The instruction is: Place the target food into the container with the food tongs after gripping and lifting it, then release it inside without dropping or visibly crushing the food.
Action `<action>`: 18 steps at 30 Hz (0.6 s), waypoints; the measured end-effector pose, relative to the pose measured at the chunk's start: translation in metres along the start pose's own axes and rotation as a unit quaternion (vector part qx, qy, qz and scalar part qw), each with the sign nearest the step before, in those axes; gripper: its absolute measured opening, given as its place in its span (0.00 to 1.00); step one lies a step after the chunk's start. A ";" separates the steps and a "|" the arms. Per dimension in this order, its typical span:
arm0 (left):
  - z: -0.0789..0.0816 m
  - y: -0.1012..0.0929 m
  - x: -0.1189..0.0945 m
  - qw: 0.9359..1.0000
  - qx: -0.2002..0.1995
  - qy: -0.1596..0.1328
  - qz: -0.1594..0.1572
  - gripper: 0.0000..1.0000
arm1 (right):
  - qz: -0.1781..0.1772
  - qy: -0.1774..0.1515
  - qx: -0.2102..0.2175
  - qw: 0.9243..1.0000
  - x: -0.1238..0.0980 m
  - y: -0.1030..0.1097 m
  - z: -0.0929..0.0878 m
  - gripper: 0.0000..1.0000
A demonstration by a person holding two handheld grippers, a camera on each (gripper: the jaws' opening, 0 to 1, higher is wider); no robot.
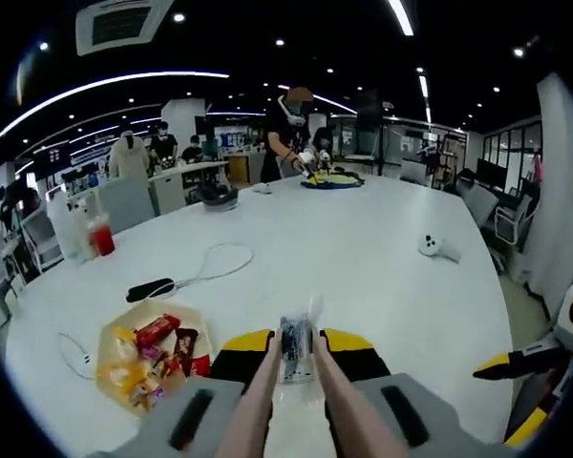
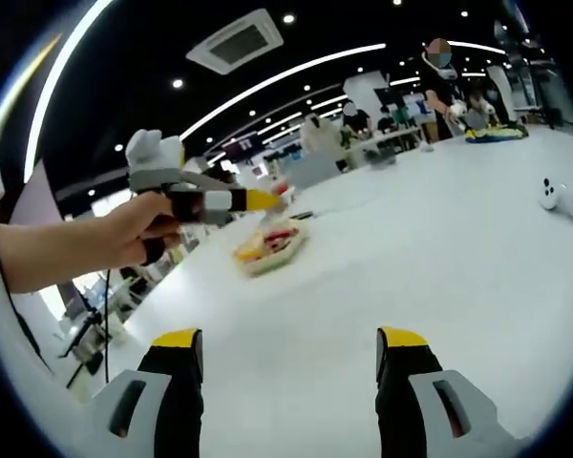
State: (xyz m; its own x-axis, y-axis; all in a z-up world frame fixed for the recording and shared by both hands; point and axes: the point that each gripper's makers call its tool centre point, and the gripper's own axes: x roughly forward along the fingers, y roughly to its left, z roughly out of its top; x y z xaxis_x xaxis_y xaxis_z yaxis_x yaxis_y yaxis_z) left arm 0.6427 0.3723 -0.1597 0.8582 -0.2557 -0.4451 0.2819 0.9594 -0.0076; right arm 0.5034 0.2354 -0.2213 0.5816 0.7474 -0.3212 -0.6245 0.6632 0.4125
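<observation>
In the left gripper view my left gripper [image 1: 296,343] is shut on a pair of pale food tongs [image 1: 258,401]. The tong tips pinch a small clear-wrapped snack [image 1: 294,345], lifted above the white table [image 1: 363,267]. The container [image 1: 153,367], a shallow yellow tray with several wrapped snacks in it, lies to the lower left of the snack. In the right gripper view my right gripper [image 2: 288,339] stands open with nothing between its jaws. There a hand holds the left gripper [image 2: 231,200] just above and left of the tray [image 2: 267,246].
A black device [image 1: 151,288] with a white cable [image 1: 220,262] lies beyond the tray. Bottles [image 1: 88,234] stand at the left edge and a white controller [image 1: 432,245] at the right. People work at the far end. My right gripper [image 1: 511,363] enters from the right.
</observation>
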 end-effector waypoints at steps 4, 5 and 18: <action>0.008 0.013 -0.003 1.000 0.000 -0.007 0.012 0.16 | 0.003 0.002 -0.004 1.000 -0.001 0.002 -0.001 0.74; 0.010 0.016 -0.005 1.000 0.001 -0.008 0.016 0.16 | 0.003 0.002 -0.005 1.000 -0.002 0.003 -0.001 0.74; 0.029 0.055 -0.015 0.998 0.002 -0.022 0.056 0.16 | 0.004 -0.007 0.001 1.000 -0.003 0.007 -0.001 0.74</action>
State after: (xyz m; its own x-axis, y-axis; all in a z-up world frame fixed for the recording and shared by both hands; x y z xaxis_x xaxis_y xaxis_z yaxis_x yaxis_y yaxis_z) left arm 0.6575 0.4251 -0.1275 0.9022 -0.1508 -0.4041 0.1839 0.9820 0.0441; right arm 0.4966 0.2384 -0.2187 0.5841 0.7514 -0.3070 -0.6273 0.6579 0.4168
